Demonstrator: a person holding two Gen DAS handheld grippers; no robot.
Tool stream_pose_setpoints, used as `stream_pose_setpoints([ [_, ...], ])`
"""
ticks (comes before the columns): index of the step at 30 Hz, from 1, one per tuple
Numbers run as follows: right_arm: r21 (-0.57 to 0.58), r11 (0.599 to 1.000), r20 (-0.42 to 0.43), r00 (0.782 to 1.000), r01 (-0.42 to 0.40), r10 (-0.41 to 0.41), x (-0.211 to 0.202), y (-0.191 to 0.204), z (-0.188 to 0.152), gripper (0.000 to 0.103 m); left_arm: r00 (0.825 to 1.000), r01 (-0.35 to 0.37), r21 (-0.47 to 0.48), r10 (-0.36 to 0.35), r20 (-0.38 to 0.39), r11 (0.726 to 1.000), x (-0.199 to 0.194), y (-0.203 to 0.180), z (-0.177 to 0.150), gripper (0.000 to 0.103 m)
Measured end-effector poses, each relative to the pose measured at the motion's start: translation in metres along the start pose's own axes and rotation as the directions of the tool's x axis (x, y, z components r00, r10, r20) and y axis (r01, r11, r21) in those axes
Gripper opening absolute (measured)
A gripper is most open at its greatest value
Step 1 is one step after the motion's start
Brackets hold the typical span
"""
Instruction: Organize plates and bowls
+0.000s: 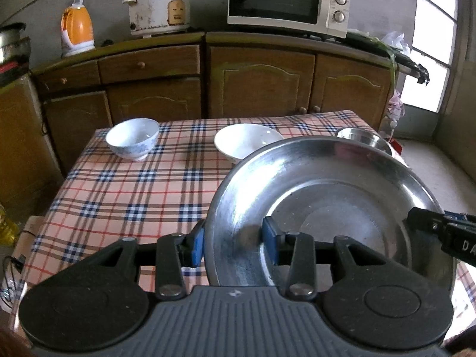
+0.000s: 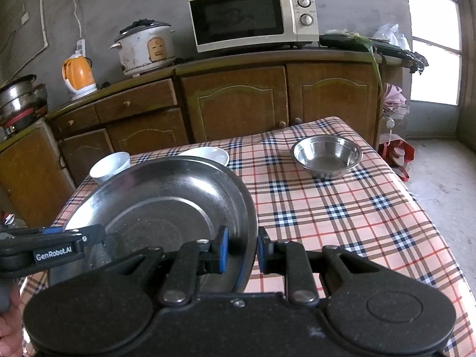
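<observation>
A large steel plate [image 1: 327,196] is held above the plaid table by both grippers. My left gripper [image 1: 235,244] is shut on its left rim. My right gripper [image 2: 242,251] is shut on its right rim; the plate [image 2: 166,199] fills the left of the right wrist view. A blue-patterned white bowl [image 1: 132,137] stands at the far left of the table, a plain white bowl [image 1: 244,141] in the far middle, and a small steel bowl [image 2: 325,155] at the far right. The steel plate partly hides both white bowls in the right wrist view.
The table [image 1: 125,196] has a plaid cloth. Behind it stand wooden cabinets [image 1: 261,80] with a microwave [image 1: 285,3], a rice cooker [image 1: 159,7] and an orange kettle [image 1: 76,31]. A window [image 2: 434,38] and floor are at the right.
</observation>
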State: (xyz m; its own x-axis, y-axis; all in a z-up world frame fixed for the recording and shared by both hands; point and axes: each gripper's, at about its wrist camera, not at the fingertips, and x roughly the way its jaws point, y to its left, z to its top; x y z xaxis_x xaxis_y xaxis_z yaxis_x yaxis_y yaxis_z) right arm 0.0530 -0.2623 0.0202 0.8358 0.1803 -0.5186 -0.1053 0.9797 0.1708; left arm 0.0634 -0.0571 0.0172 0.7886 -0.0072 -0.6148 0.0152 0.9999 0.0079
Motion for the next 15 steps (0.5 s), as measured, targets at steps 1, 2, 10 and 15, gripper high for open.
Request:
stream_pose_setpoints([
  [1,-0.003,1.0,0.0,1.0,-0.002,0.002,0.0,0.002,0.0,0.026,1.0,-0.001,-0.011,0.001,0.0,1.0,0.0,0.002,0.0,0.04],
  [2,-0.004,1.0,0.001,1.0,-0.003,0.003,0.001,0.002,0.0,0.026,1.0,0.001,-0.021,-0.001,-0.002,1.0,0.0,0.004,0.0,0.04],
  [10,-0.02,1.0,-0.002,1.0,-0.01,0.01,0.002,0.013,0.0,0.026,1.0,-0.007,-0.03,0.007,0.0,1.0,-0.002,0.013,0.0,0.04],
  [15,-0.033,0.999,-0.009,1.0,-0.019,0.018,0.005,0.021,0.0,0.026,1.0,-0.017,-0.037,0.017,-0.001,0.999,-0.003,0.019,-0.001,0.04],
])
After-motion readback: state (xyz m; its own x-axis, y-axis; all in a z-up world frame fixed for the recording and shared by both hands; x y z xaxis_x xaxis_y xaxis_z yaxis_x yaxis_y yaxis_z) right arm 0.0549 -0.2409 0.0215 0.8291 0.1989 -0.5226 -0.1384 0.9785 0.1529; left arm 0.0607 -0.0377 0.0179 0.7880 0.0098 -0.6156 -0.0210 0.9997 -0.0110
